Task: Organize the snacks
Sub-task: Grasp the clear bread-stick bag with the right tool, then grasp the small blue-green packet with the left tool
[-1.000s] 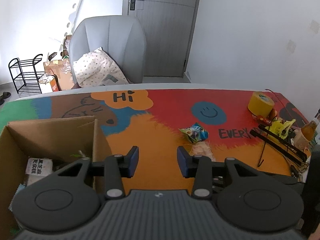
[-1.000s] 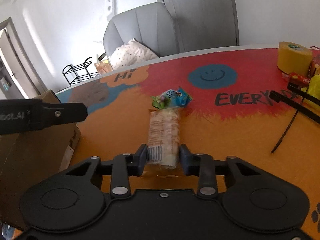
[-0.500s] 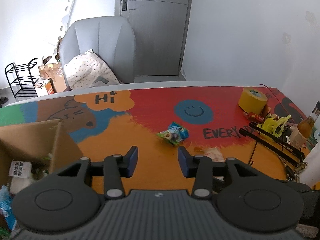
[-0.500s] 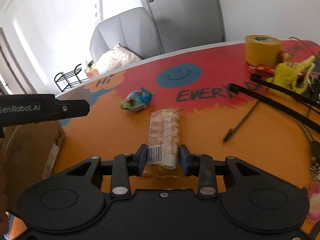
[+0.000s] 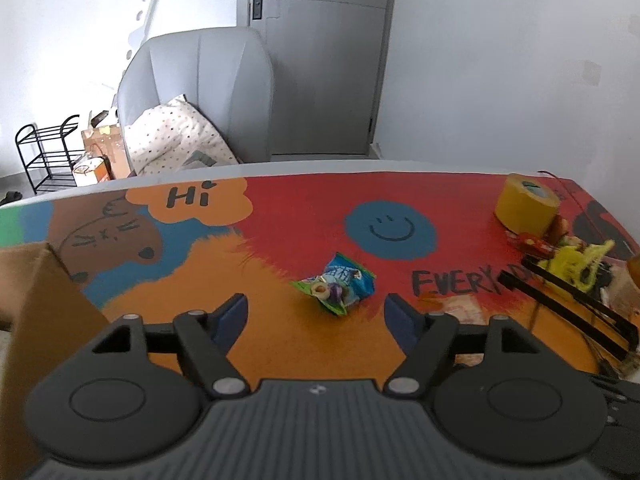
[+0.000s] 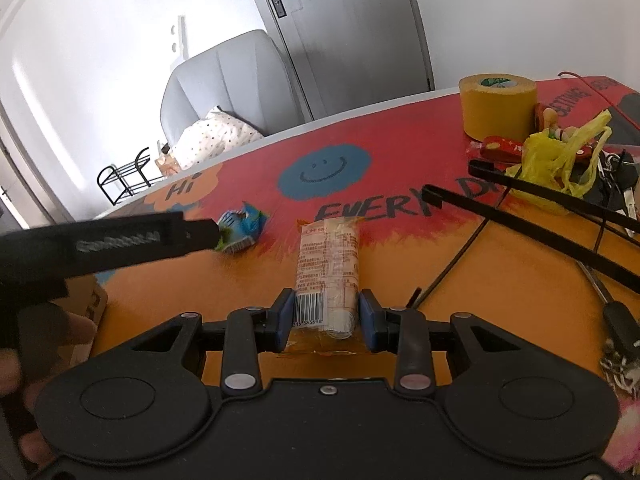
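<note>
A small blue-green snack packet (image 5: 338, 282) lies crumpled on the table (image 5: 280, 340); a long clear biscuit pack (image 6: 327, 268) lies near it.

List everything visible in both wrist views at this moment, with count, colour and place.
snack packet: one, blue-green, mid-table, ahead of the opening left jaws
biscuit pack: one, clear, clamped at its barcode end
cardboard box: one, brown, table's left edge
tape roll: one, yellow, far right
plastic bag: one, yellow, right clutter
armchair: one, grey, behind table
table mat: one, red-orange
left gripper: black, nothing between jaws
right gripper: black, holding biscuit pack
</note>
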Motion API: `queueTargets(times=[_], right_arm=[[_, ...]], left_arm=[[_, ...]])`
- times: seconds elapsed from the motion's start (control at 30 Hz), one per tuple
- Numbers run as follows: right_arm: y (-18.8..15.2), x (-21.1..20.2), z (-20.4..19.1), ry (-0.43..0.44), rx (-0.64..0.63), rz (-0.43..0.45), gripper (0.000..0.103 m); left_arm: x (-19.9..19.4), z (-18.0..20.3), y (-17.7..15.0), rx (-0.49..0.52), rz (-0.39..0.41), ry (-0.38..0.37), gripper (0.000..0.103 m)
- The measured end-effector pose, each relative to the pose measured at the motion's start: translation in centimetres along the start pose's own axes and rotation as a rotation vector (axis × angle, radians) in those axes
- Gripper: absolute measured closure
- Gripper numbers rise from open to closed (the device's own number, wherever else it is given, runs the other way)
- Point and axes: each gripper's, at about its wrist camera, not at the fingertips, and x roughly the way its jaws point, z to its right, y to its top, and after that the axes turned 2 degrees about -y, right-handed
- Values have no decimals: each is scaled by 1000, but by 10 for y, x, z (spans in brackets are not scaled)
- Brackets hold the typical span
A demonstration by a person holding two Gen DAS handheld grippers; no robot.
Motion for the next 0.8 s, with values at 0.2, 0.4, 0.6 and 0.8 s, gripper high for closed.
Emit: queueTargets(times=[0.2, 0.4, 0.6, 0.8], right_arm=[[4, 4, 4, 15, 1, 2, 70], [7, 7, 9, 38, 9, -2, 70], [7, 6, 11, 47, 12, 0, 70], [7, 9, 4, 16, -16, 13, 70]], left_arm=[[27, 0, 2, -9, -11, 21, 29], [45, 3, 6, -23, -26, 7, 28], [57, 8, 4, -21, -28, 17, 29], [50, 8, 1, -15, -18, 24, 63]])
